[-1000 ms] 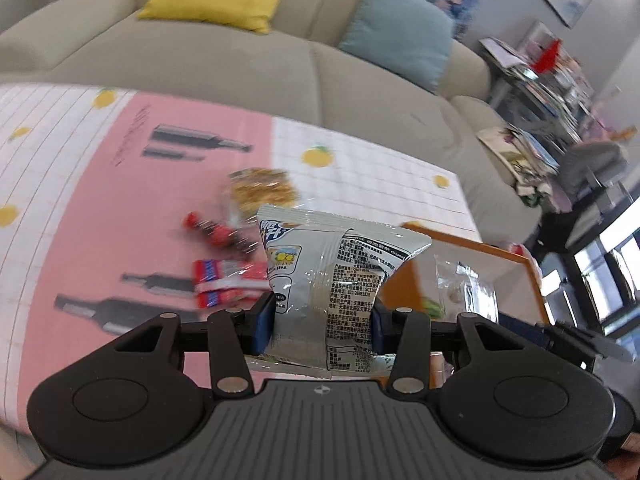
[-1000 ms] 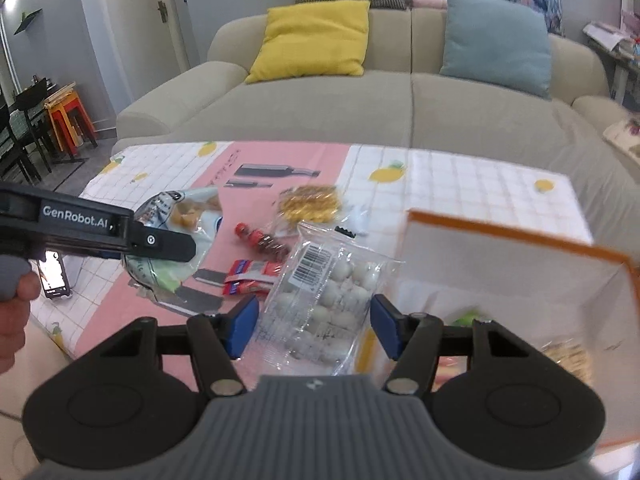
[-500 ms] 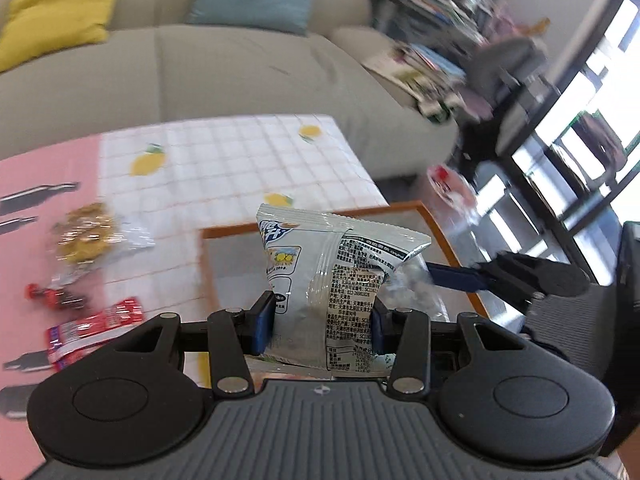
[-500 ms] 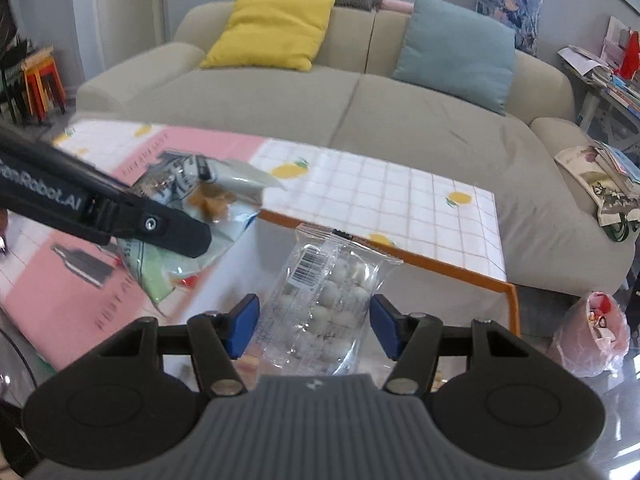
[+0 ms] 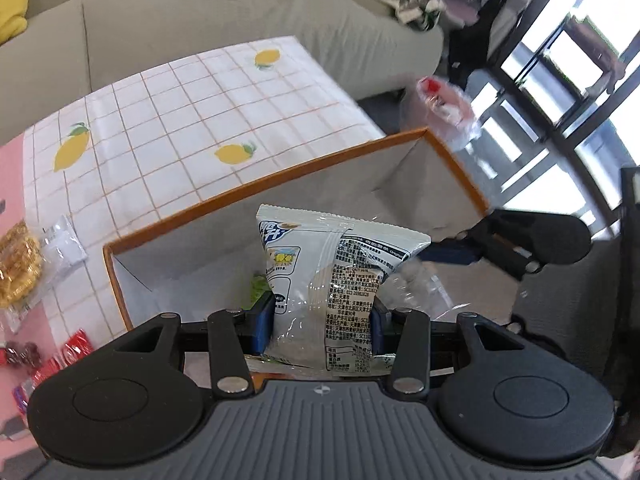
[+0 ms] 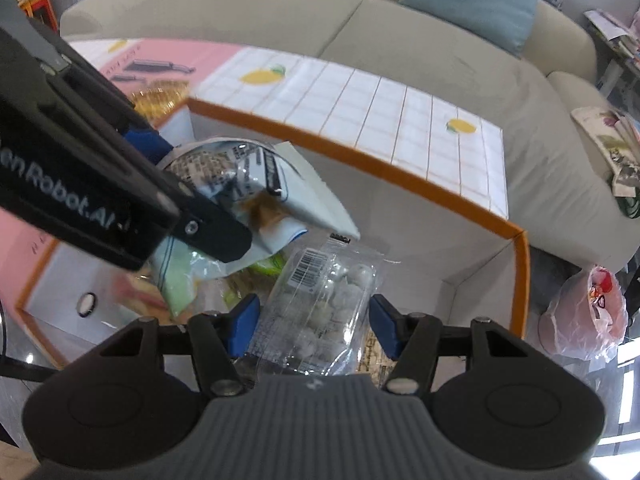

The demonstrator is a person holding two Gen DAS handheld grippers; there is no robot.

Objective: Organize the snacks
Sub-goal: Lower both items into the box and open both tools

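My left gripper (image 5: 322, 326) is shut on a white and blue snack packet (image 5: 332, 280) and holds it over the orange-rimmed white box (image 5: 256, 192). That packet also shows in the right wrist view (image 6: 256, 196), with the left gripper's finger (image 6: 120, 184) above it. My right gripper (image 6: 314, 326) is shut on a clear bag of white candies (image 6: 328, 300) and holds it inside the same box (image 6: 400, 172). Other snacks lie at the bottom of the box (image 6: 256, 268).
On the tablecloth (image 5: 180, 112) left of the box lie a golden snack bag (image 5: 20, 264) and red snack packets (image 5: 60, 356). A grey sofa (image 6: 400, 40) stands behind the table. A pink plastic bag (image 6: 592, 312) sits on the floor at the right.
Both grippers have moved right and down over the box with their packets. The box now fills both views and the loose snacks have slid to the left edge.
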